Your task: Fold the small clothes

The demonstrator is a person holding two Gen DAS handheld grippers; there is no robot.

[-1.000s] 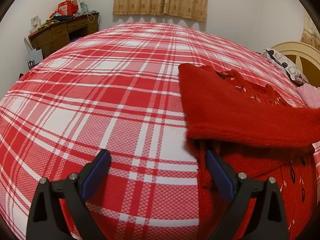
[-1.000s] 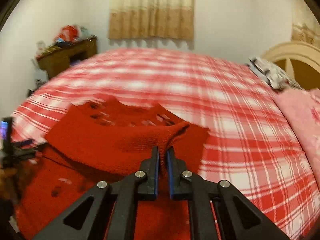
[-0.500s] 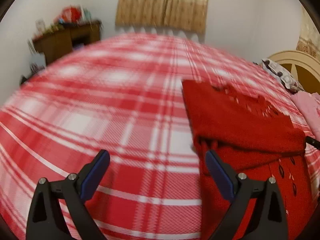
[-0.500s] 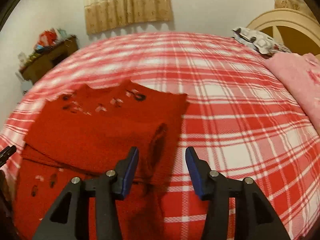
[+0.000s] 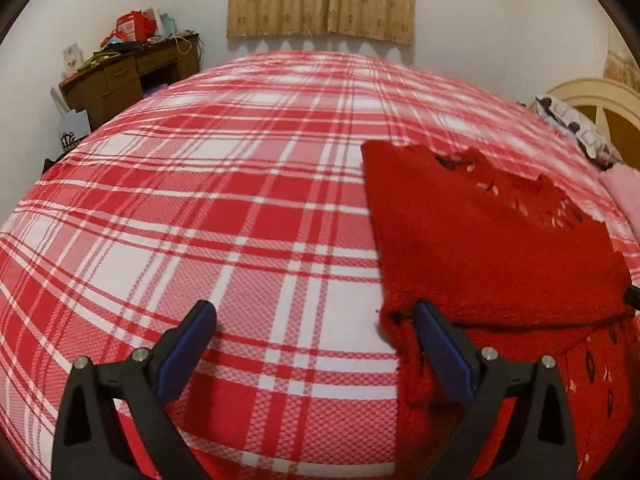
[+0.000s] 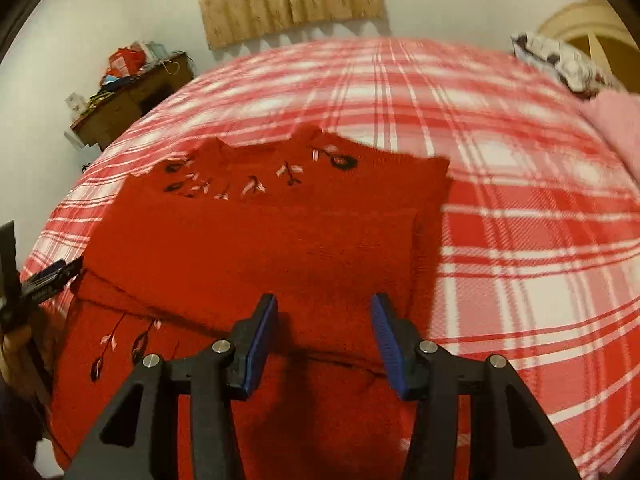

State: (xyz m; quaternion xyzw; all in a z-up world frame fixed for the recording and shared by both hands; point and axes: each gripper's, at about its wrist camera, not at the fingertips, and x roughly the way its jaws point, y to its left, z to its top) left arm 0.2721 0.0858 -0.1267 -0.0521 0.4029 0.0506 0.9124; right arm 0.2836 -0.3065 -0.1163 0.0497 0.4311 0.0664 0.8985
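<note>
Sweater: the red sweater lies on the plaid bedspread, sleeves folded across its chest.
Left gripper: the left gripper has fingers spread wide, holding nothing, at the sweater's left edge.
Right gripper: the right gripper is spread too, empty, over the lower fold.
Risk: the folded layer looks loose, though the blur makes that hard to judge; a finger snagging the knit could drag it open.
Nearby: a pink cloth sits well apart.
</note>
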